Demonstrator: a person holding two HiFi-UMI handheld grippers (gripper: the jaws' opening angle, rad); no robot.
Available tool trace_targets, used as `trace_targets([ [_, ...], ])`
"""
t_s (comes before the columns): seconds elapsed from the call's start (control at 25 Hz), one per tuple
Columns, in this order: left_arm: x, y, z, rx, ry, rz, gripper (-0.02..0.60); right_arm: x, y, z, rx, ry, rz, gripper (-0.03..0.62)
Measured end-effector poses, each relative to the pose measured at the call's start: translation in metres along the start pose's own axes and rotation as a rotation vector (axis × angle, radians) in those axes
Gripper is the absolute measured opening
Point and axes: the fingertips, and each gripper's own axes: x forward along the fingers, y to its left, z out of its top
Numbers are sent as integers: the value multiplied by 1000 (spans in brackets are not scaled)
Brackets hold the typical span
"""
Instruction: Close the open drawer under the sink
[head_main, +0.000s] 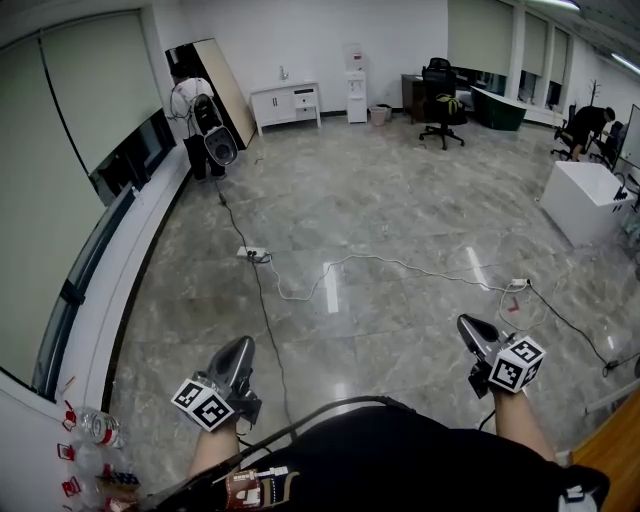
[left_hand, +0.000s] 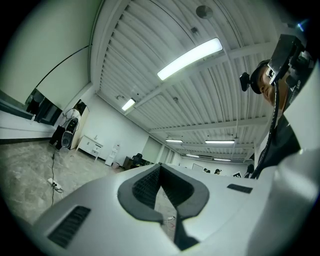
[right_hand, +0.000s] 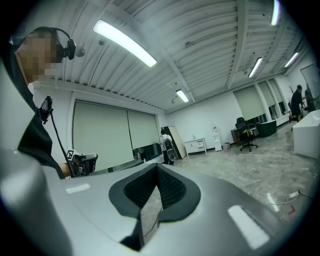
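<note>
Head view: I am standing over a wide stretch of grey floor (head_main: 400, 200), with my left gripper (head_main: 238, 352) and right gripper (head_main: 474, 332) held low and close to my body, well apart from each other and touching nothing. A cable (head_main: 400, 265) snakes across the tiles. A white cabinet (head_main: 285, 105) and an office chair (head_main: 442, 105) stand far off by the back wall. I see no sink and no open drawer here, so I judge the task has not begun. My first job is to find the sink unit, walk to it, and only then bring one gripper to the drawer front to push it in.

Left gripper view: this camera tilts up at the ribbed ceiling and a long ceiling light (left_hand: 190, 58), which the head view never shows. My fingers (left_hand: 142, 187) meet at their tips and leave only a thin wedge of floor showing lower down. Nothing is between them.

Right gripper view: the look is more level, across the room to blinds (right_hand: 107, 135) on the wall and the same far cabinet. These fingers (right_hand: 175, 190) are likewise brought together and hold nothing. No drawer shows here either, so no view gives me its place. Pushing needs no grasp, so I judge the fingers can stay together.
</note>
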Motion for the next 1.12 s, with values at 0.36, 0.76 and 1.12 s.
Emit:
trace_targets([
  [0.36, 45, -42, -10, 40, 26, -29, -4, -37, -46, -4, 64, -30, 4, 1],
  [0.76, 90, -90, -41, 53, 73, -21, -3, -68, -76, -35, 96, 51, 116, 2],
  [1.12, 128, -92, -74, 40, 151, -47, -3, -59, -91, -73, 154, 121, 170, 2],
])
